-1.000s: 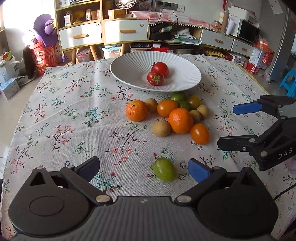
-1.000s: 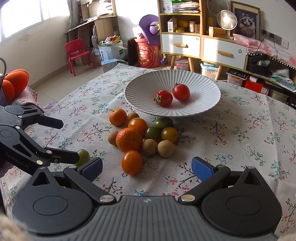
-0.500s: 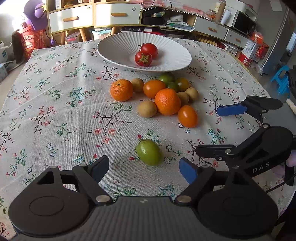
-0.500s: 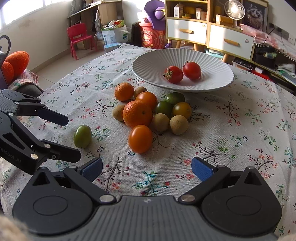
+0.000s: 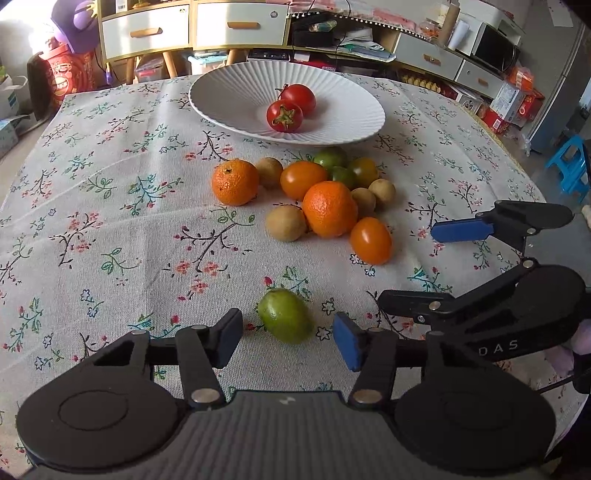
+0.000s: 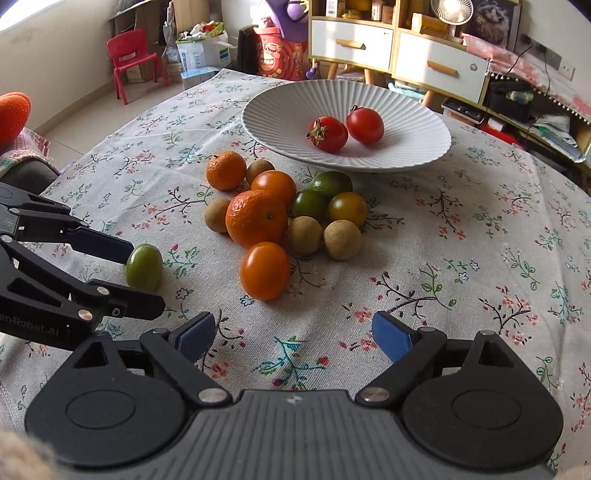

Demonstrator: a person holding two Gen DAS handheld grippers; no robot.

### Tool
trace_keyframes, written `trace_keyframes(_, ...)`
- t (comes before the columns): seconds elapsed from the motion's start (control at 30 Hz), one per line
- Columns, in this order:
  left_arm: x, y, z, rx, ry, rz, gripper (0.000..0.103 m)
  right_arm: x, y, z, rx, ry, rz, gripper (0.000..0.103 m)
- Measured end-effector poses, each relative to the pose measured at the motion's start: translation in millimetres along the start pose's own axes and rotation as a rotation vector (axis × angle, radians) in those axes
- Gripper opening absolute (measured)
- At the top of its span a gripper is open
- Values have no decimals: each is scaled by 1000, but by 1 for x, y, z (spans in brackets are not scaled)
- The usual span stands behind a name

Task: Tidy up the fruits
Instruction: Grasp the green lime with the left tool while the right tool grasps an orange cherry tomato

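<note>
A white ribbed plate holds two red tomatoes. In front of it lies a pile of oranges, orange and green tomatoes and brown kiwi-like fruits. A lone green fruit lies apart on the cloth. My left gripper is open, its fingertips on either side of the green fruit, not touching. My right gripper is open and empty, low over the cloth in front of an orange tomato.
A floral tablecloth covers the table. Behind the table stand white drawers and cluttered shelves. A red child's chair and boxes sit on the floor at the left. The table's right edge is near the right gripper.
Both grippers have moved forward and lower. The left gripper's fingers now flank the green fruit, and the right gripper is closer to the orange tomato.
</note>
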State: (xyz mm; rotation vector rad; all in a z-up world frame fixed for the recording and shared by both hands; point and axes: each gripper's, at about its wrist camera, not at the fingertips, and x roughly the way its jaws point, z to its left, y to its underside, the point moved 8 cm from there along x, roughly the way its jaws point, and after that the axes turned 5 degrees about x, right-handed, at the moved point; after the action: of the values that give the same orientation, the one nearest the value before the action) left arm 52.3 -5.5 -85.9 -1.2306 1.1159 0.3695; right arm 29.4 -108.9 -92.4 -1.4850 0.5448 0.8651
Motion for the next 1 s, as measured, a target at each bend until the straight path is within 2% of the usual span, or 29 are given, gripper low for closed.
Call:
trace_keyframes(0.33, 0, 1, -1, -13, 4, -1, 31, -1, -1, 3, -10, -7, 1, 73)
trace_keyframes(0.4, -1, 1, 0, -23, 6, -2, 27, -1, -2, 2, 1, -1, -9, 65)
trace_keyframes(0.47, 0, 1, 0, -26, 6, -3, 27, -1, -4, 0, 15, -9, -14, 60)
trace_keyframes(0.67, 0, 0, -1, -26, 1, -4, 27, -1, -10, -2, 72, -55, -20, 53)
trace_keyframes(1.0, -1, -1, 2, -53, 3, -18, 27, 0, -13, 3, 80, -86, -33, 47)
